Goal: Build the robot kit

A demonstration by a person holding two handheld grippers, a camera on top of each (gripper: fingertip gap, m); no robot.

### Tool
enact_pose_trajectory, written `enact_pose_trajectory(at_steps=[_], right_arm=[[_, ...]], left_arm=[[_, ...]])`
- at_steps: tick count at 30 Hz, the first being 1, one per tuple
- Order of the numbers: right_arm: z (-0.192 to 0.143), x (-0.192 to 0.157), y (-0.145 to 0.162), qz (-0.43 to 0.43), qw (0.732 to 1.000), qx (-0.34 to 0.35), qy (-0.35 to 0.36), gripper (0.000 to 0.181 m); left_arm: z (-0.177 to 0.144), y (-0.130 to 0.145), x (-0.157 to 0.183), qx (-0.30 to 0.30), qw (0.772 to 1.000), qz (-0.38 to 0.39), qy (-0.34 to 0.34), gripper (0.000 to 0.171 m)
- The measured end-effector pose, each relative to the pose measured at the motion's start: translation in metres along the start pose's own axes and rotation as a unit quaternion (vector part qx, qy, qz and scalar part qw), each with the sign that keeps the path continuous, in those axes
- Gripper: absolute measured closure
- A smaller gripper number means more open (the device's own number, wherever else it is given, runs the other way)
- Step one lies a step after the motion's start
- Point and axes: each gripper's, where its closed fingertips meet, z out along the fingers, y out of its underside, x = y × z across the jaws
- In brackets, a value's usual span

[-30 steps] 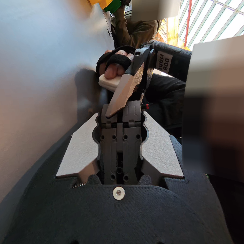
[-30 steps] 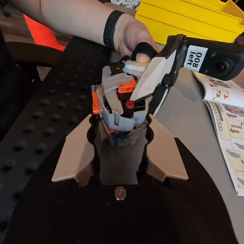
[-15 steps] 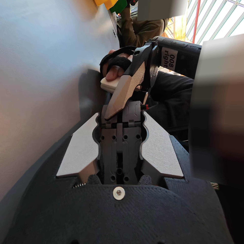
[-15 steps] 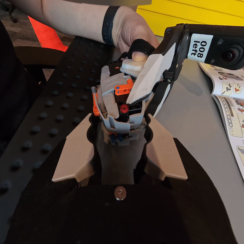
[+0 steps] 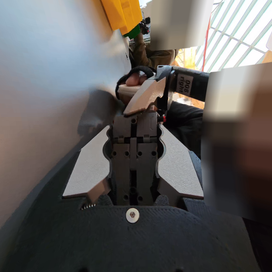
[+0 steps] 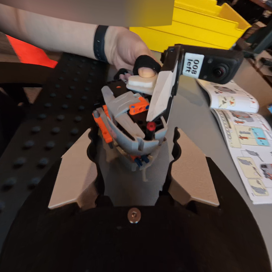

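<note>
Model [image 5: 134,154] between left gripper [image 5: 134,132] fingers

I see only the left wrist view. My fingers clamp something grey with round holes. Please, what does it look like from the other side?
Observer: In the right wrist view it is a brick-built model: grey shells, an orange beam and a red pin on top.
Operator: Does the right gripper clamp it also?
Observer: No. The right gripper is open, with one finger on each side of the model's near end and a gap visible at the right finger.
Operator: What lies beside it?
Observer: An open instruction booklet lies on the grey table, to the right of the model.
</note>
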Motion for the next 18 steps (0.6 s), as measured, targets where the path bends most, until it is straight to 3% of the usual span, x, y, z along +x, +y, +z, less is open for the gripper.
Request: enact_pose_trajectory(at_steps=[3, 5, 14, 18], right_arm=[[0.005, 0.004, 0.007, -0.039, 0.997, -0.039, 0.057, 0.076], [0.005, 0.008, 0.01, -0.067, 0.993, -0.053, 0.077, 0.088], [0.006, 0.008, 0.009, -0.046, 0.995, -0.05, 0.073, 0.088], [-0.011, 0.031, -0.001, -0.018, 0.993, -0.012, 0.115, 0.085]], left_arm=[[-0.001, -0.004, -0.004, 0.014, 0.999, 0.021, -0.031, 0.112], [-0.002, -0.006, -0.005, 0.025, 0.999, 0.014, -0.034, 0.113], [-0.003, -0.007, -0.005, 0.033, 0.999, 0.013, -0.036, 0.113], [-0.018, -0.028, 0.004, 0.108, 0.994, -0.01, 0.012, 0.113]])
